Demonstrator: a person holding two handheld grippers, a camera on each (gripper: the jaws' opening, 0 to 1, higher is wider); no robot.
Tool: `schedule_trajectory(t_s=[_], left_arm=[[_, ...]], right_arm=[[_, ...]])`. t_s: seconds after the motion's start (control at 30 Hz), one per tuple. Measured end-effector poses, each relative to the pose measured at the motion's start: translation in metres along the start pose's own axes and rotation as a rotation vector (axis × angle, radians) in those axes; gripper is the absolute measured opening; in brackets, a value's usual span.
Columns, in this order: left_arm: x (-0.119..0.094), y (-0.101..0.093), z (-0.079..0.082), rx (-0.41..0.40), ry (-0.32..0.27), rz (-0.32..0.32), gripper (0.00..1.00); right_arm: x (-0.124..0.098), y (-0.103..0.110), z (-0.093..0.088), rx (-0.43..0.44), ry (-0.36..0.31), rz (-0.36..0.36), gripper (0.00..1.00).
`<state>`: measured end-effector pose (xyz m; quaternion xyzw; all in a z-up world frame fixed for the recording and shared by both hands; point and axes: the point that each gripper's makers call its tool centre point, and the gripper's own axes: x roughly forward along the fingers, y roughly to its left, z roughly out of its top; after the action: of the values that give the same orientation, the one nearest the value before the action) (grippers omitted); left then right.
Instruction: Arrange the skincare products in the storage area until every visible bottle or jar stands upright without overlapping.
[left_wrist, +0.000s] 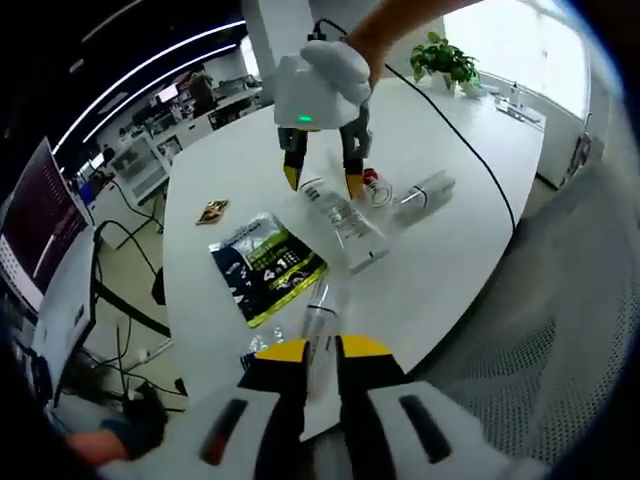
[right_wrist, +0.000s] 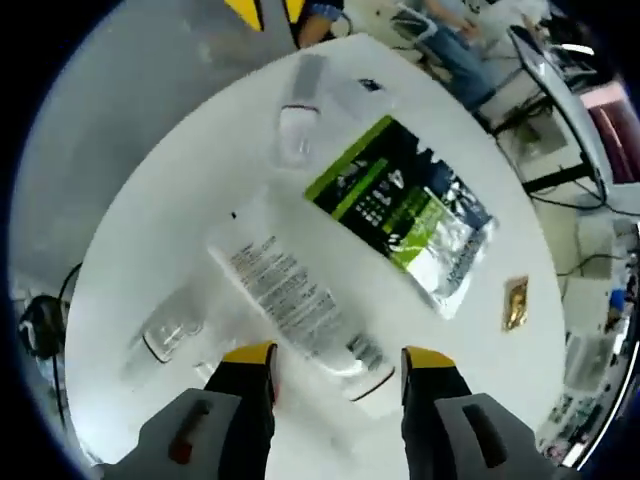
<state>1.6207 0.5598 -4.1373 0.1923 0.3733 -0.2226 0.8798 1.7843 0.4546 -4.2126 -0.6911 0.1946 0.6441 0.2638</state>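
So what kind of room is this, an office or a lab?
Likely an open-plan office or lab: a big white table, desks with monitors behind it, ceiling strip lights and a potted plant by the window.

The surface (right_wrist: 150, 200) looks smooth, matt white, like laminate. The white tube (right_wrist: 295, 295) seems soft plastic with a satin finish and printed text. The sachet (right_wrist: 405, 215) is glossy, crinkled foil or plastic film that catches the light. The small clear bottle (right_wrist: 172, 335) looks like transparent glossy plastic, and so does the slim clear bottle (right_wrist: 298, 110). The small gold packet (right_wrist: 516, 302) has a shiny metallic finish.
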Motion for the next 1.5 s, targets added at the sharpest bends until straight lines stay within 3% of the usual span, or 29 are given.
schedule_trajectory(t_s=[0.27, 0.37, 0.6, 0.93, 1.13, 1.23, 1.5], left_arm=[[0.001, 0.002, -0.003, -0.001, 0.008, 0.003, 0.03], [0.001, 0.001, -0.004, 0.002, 0.015, 0.001, 0.02], [0.003, 0.0, -0.008, 0.01, 0.026, -0.008, 0.0], [0.002, 0.0, -0.009, 0.01, 0.028, -0.011, 0.0], [0.002, 0.0, -0.01, 0.016, 0.03, -0.014, 0.0], [0.002, 0.0, -0.01, 0.013, 0.029, -0.013, 0.0], [0.002, 0.0, -0.01, 0.015, 0.031, -0.013, 0.0]], right_arm=[[0.015, 0.001, 0.003, -0.122, 0.04, 0.072, 0.48], [0.018, 0.009, 0.002, -0.155, 0.057, 0.137, 0.43], [0.019, 0.003, 0.001, -0.169, 0.069, 0.125, 0.41], [0.017, 0.004, 0.002, -0.175, 0.042, 0.118, 0.27], [0.016, 0.004, -0.002, -0.128, 0.026, 0.112, 0.21], [0.014, 0.006, -0.01, -0.15, 0.06, 0.097, 0.2], [-0.014, -0.011, -0.013, 0.002, 0.004, -0.01, 0.2]])
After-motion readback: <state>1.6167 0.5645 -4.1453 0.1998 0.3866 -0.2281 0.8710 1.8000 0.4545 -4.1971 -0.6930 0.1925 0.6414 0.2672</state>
